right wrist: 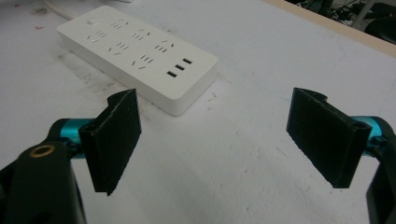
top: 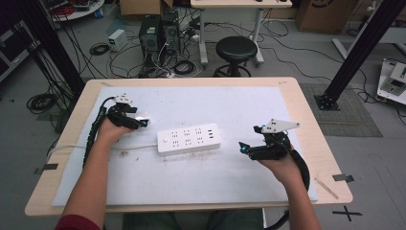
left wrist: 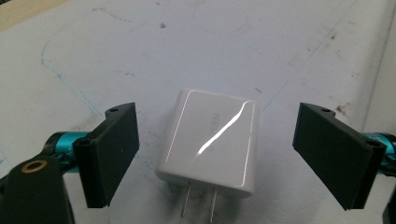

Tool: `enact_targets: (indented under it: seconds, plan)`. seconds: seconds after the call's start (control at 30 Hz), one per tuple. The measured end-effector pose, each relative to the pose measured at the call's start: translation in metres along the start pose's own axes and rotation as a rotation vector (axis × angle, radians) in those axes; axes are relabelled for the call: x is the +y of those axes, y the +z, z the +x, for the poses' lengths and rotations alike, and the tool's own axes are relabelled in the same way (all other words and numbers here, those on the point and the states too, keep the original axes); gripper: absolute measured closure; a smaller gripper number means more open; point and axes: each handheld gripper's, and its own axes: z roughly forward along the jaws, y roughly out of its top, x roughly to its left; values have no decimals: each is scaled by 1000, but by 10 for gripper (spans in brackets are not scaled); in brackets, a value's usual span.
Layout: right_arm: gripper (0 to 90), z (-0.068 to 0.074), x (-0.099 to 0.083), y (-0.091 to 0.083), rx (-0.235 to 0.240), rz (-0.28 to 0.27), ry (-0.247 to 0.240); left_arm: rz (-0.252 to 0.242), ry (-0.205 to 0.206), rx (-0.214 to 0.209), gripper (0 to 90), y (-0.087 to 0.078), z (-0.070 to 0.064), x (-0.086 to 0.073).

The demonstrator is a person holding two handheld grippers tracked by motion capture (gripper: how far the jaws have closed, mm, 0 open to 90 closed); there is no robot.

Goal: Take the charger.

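Two spread jaws of the left gripper (left wrist: pixel 215 154) either side of the white charger (left wrist: pixel 210 142), neither touching.

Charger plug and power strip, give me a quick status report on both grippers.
Left gripper open, jaws either side of the white charger plug, not touching. Right gripper open, empty, short of the power strip. Nothing between plug and strip on the mat.

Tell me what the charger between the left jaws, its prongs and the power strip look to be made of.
Charger: apparently glossy white plastic, judging by the sharp streak of reflected light across its top face. Its prongs: likely bare metal, thin, flat and dull silvery. Power strip: probably matte white plastic, evenly lit with no bright glare. Both lie on the white mat.
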Motion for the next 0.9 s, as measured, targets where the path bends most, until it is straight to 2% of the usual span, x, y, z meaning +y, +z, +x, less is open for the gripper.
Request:
enact_targets:
  seconds: [0.17,0.23,0.33,0.37,0.43,0.73,0.9]
  plan:
    - [181,0,1,1,-1,1,-2,13,-9,-6,158,5,2,-4]
    - [181,1,1,0,-1,3,3,29,5,-5,177,6,2,-4]
    - [181,0,1,0,-4,-3,-4,20,10,-3,217,6,1,-4]
    - [181,-1,1,0,-1,-4,-4,16,17,-14,218,6,1,-4]
    - [181,0,1,0,-4,-1,2,22,23,0,247,5,1,-3]
    - [181,0,1,-2,-3,-5,2,63,37,-1,316,9,1,-6]
    - [181,-2,-1,-4,-6,-8,6,63,40,2,361,8,1,-5]
